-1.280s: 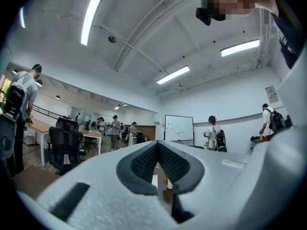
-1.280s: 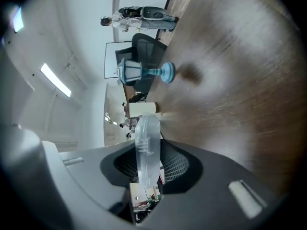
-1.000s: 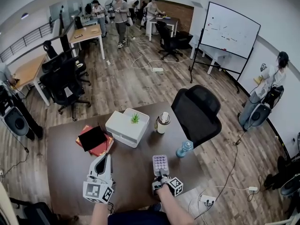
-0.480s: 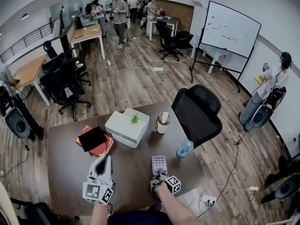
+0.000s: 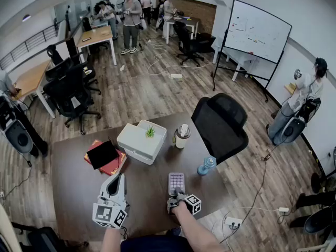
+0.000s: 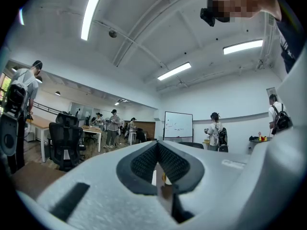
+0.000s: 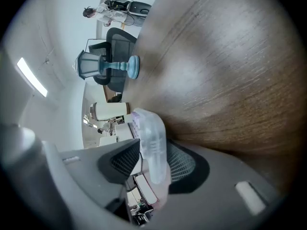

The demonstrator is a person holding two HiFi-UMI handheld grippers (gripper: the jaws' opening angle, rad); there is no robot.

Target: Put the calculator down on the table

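A: First entry, left side?
B: Red book (image 5: pixel 112 168) with a black slab on top. Just nearer, the left gripper (image 5: pixel 118 176) over the table (image 5: pixel 73 193), jaws pressed together with nothing between them.
A: Next?
B: Calculator (image 5: pixel 177 179), pale with purple keys, at the table's near part, left of the blue bottle (image 5: pixel 206 166). Right gripper (image 5: pixel 176 193): jaws have just been widening and are slack, with the calculator between them.
A: Lettering?
B: Whiteboard (image 5: pixel 257 30) marks are too small to read.
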